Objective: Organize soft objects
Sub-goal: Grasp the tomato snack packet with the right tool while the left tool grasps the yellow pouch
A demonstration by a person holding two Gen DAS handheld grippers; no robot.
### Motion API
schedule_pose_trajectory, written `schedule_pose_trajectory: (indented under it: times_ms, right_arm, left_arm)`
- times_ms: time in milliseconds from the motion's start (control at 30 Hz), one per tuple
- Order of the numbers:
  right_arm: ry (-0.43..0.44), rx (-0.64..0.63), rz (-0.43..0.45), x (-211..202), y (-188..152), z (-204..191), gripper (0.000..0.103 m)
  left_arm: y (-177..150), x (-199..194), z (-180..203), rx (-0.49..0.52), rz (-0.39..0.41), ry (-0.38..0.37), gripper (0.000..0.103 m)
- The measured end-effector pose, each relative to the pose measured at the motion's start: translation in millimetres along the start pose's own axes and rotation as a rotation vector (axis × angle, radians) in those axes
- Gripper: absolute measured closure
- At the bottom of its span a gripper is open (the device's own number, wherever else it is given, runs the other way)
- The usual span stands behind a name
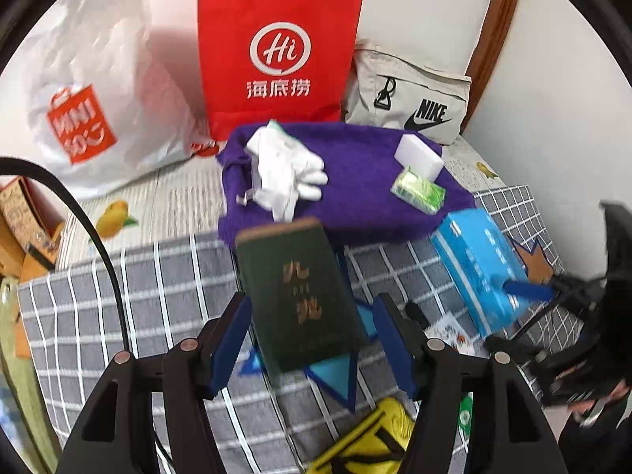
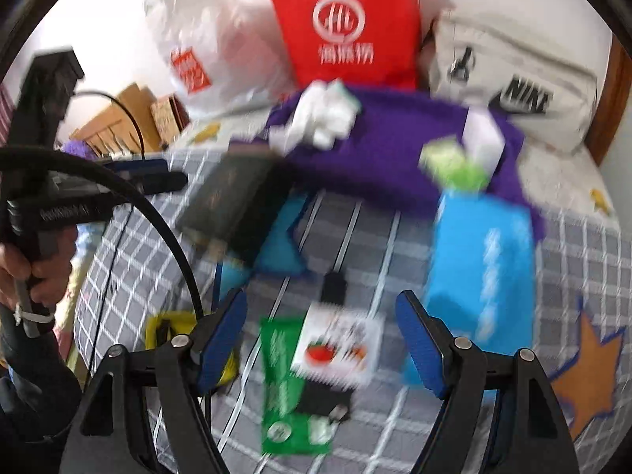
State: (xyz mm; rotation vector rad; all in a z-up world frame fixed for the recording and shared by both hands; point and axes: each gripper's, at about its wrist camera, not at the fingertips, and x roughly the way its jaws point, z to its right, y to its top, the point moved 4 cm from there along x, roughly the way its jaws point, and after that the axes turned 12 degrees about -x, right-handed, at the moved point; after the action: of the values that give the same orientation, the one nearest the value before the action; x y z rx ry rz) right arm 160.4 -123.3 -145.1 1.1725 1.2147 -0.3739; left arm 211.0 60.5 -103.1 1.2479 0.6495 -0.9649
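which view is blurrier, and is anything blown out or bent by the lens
Right wrist view: heavy motion smear, the red bag logo and blue box print unreadable. Left wrist view: mostly sharp, green book slightly soft, white wall overexposed. Both: fisheye curves the checked cloth lines, dark corners.

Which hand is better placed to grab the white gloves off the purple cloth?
Probably left. Its open tongs point toward the white gloves on the purple cloth; the right tongs, also open, face the green packet.

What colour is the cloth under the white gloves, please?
Purple cloth; left wrist view shows it best.
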Motion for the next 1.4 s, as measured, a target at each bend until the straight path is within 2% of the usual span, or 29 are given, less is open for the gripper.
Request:
schedule_pose_trajectory:
  times_ms: [167,333,433,533,600,633,700,800,1100,1267,1333,1400]
  right_arm:
    - [0.015,0.060,-0.029,17.3,-29.6,-14.2,0.027]
    - [-0.077,0.103,-0.057,35.0,-41.6,-10.9,0.027]
    - [-0.101,0.135,-0.070,46.7,-47.3,-5.1,0.028]
    - [-0.133,0.138,-0.059,55.5,-48.1,-2.7,0.032]
    - [-0.147,0.128,-0.034,53.8,-46.5,-2.7,0.054]
    - [-0.138,0.131,-0.030,51.8,-46.1,-2.4,0.055]
    - [-0.101,0.135,-0.027,47.8,-45.1,-4.1,0.062]
    - [-0.071,0.132,-0.019,39.3,-44.9,-9.1,0.062]
    - [-0.064,0.077,-0.003,8.0,-48.4,-24.7,0.062]
    - [-0.090,0.073,0.030,-7.7,-46.4,-17.4,0.062]
    - [-0.105,0.076,0.037,-12.2,-47.9,-12.2,0.062]
    - [-0.102,0.095,0.046,-16.8,-50.8,-6.5,0.062]
  left_arm:
    - [-31.8,-3.3,-6.9,-0.024,-0.011,-0.022,0.041]
    - [-51.8,-5.3,-10.2,-0.033,-0.020,-0.066,0.041]
    - [-60.7,-5.1,-13.5,-0.030,-0.026,-0.084,0.041]
    - [-66.4,-4.1,-19.2,-0.038,-0.030,-0.097,0.041]
    - [-68.0,-3.2,-23.8,-0.051,-0.033,-0.107,0.041]
    - [-69.4,-3.2,-27.2,-0.061,-0.034,-0.114,0.041]
    - [-71.0,-3.0,-31.4,-0.072,-0.036,-0.122,0.041]
    - [-73.5,-2.7,-37.6,-0.081,-0.031,-0.117,0.041]
    - [-87.6,1.9,-36.8,-0.067,-0.043,-0.124,0.039]
    - [-103.6,-0.5,-16.2,0.007,-0.036,-0.158,0.021]
    - [-111.3,-1.2,-8.7,0.043,-0.032,-0.164,0.019]
    - [-118.9,3.0,-5.6,0.063,-0.038,-0.132,0.019]
